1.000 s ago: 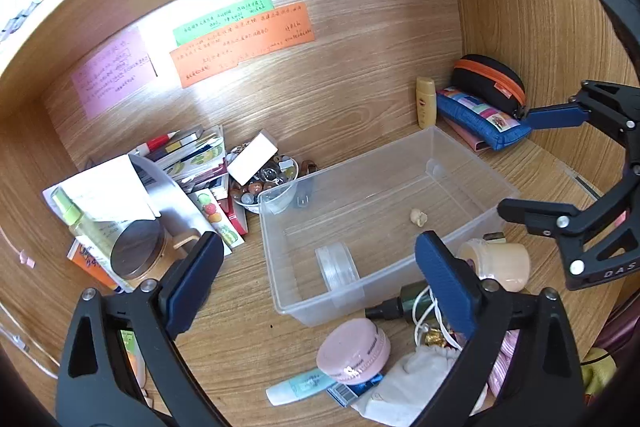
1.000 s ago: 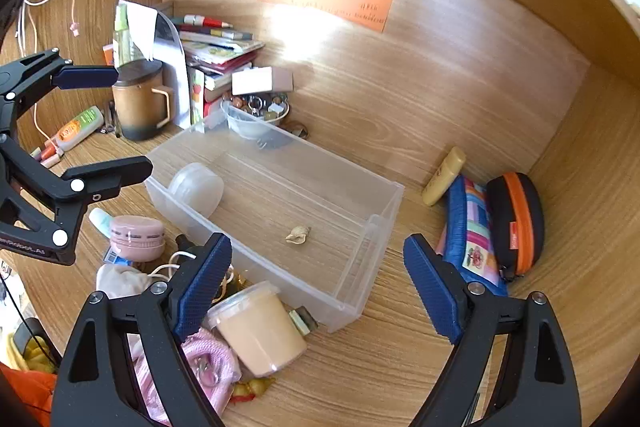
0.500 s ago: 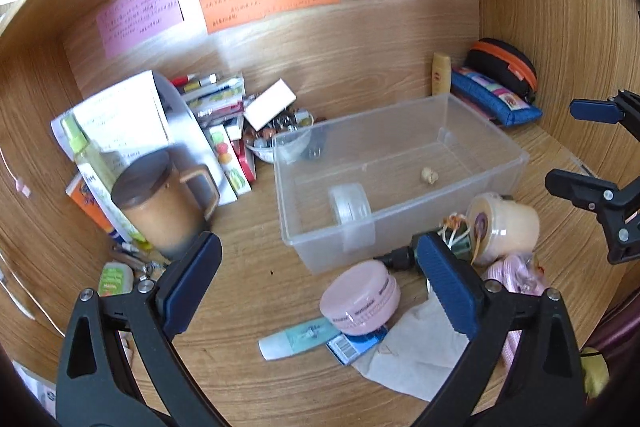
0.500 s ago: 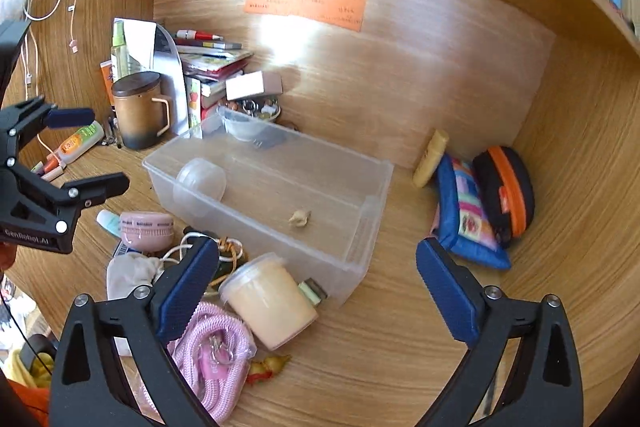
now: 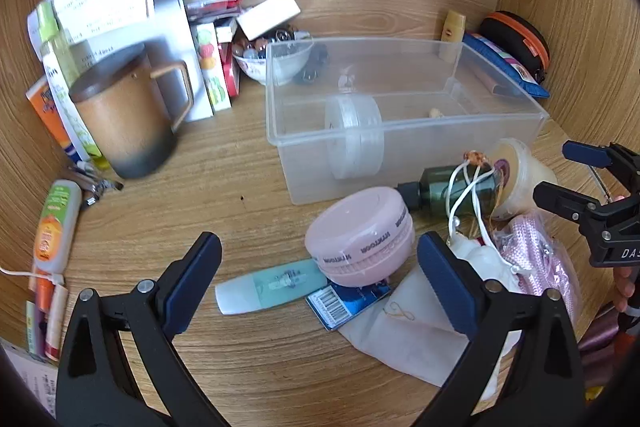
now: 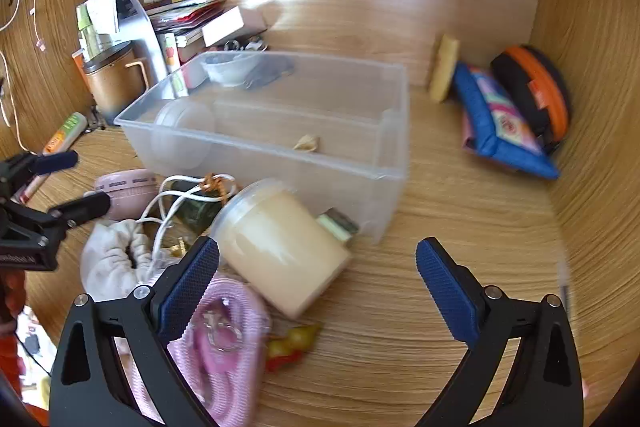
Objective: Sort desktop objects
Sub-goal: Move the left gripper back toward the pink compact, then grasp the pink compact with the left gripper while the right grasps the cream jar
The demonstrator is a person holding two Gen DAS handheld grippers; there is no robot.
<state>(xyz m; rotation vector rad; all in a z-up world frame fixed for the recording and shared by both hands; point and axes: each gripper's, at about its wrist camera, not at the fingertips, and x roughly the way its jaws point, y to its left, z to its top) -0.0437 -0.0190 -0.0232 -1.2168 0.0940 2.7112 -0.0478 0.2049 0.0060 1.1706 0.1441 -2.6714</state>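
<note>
A clear plastic bin (image 5: 496,109) (image 6: 394,131) sits mid-desk with a clear round lid (image 5: 354,137) and a small shell (image 6: 307,142) inside. In front of it lie a pink round case (image 5: 360,235), a teal tube (image 5: 276,285), a dark green bottle (image 5: 452,189), a cream jar (image 6: 280,247) on its side, a white drawstring pouch (image 6: 114,259) and a pink rope (image 6: 224,343). My left gripper (image 5: 320,285) is open and empty, low over the pink case and tube. My right gripper (image 6: 318,285) is open and empty, just in front of the cream jar.
A brown mug (image 5: 120,119), books (image 5: 212,67), a bowl of trinkets (image 5: 276,61) and an orange-label tube (image 5: 54,227) stand left. A blue pouch (image 6: 500,119), a black-orange case (image 6: 536,91) and a yellow bottle (image 6: 444,69) fill the right corner. Wooden walls enclose the desk.
Both grippers have dropped lower and closer to the clutter in front of the bin. Both stay open and empty.
</note>
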